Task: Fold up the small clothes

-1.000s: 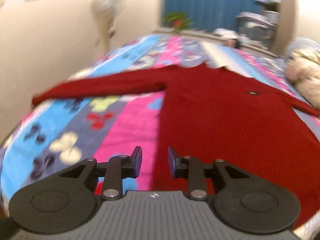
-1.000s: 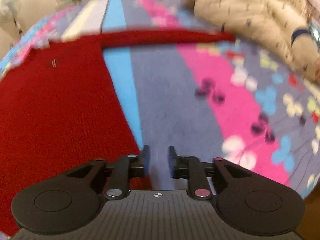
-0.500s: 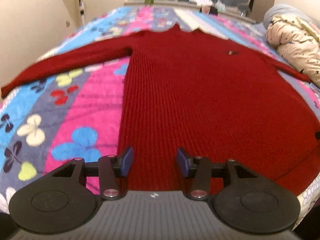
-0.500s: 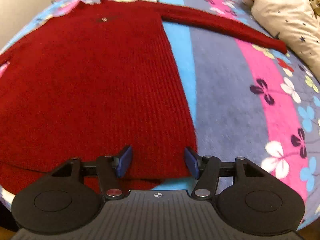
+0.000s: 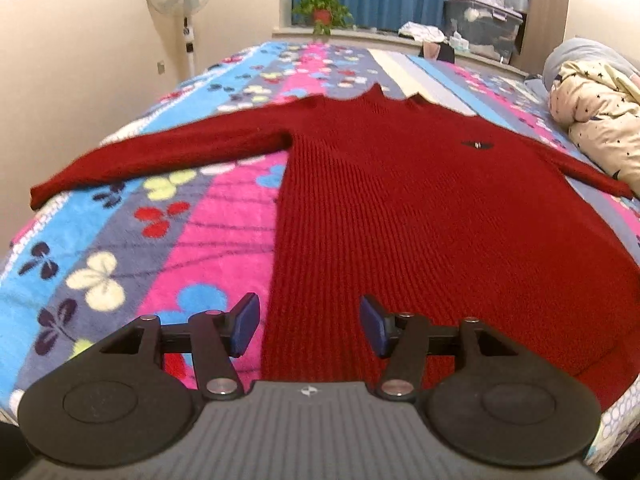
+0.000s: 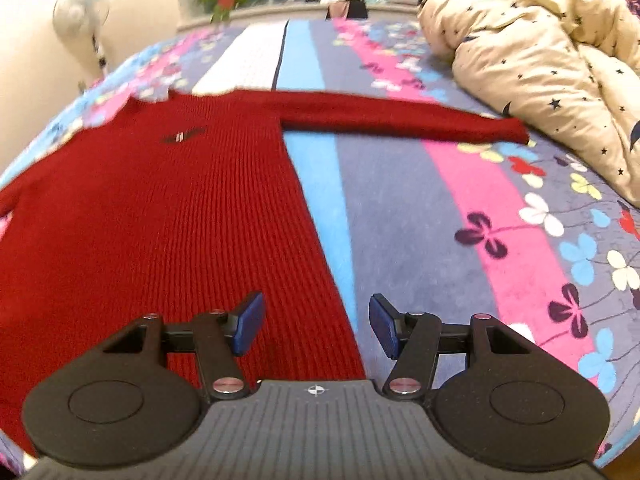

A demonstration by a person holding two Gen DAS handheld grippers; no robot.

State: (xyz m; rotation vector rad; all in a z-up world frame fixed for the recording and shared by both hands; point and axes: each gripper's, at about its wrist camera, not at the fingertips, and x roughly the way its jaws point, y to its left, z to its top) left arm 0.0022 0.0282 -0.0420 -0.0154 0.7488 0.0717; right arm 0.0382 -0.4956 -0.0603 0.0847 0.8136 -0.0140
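Note:
A dark red knit sweater [image 5: 420, 208] lies flat on the bed, neck far, both sleeves spread sideways. It also shows in the right wrist view [image 6: 152, 208]. My left gripper [image 5: 308, 326] is open and empty, hovering over the sweater's near left hem edge. My right gripper [image 6: 316, 326] is open and empty over the sweater's near right hem edge. The left sleeve [image 5: 160, 156] reaches toward the bed's left side. The right sleeve [image 6: 400, 118] ends next to the quilt.
The bed has a bright striped floral blanket [image 5: 132, 240]. A cream star-print quilt [image 6: 540, 68] is bunched at the right. A standing fan [image 5: 180, 0], a potted plant [image 5: 322, 10] and storage boxes [image 5: 480, 20] stand beyond the far end.
Both grippers opened wider, from nearly shut a second ago. Both views pulled back and steadied over the sweater's near hem corners.

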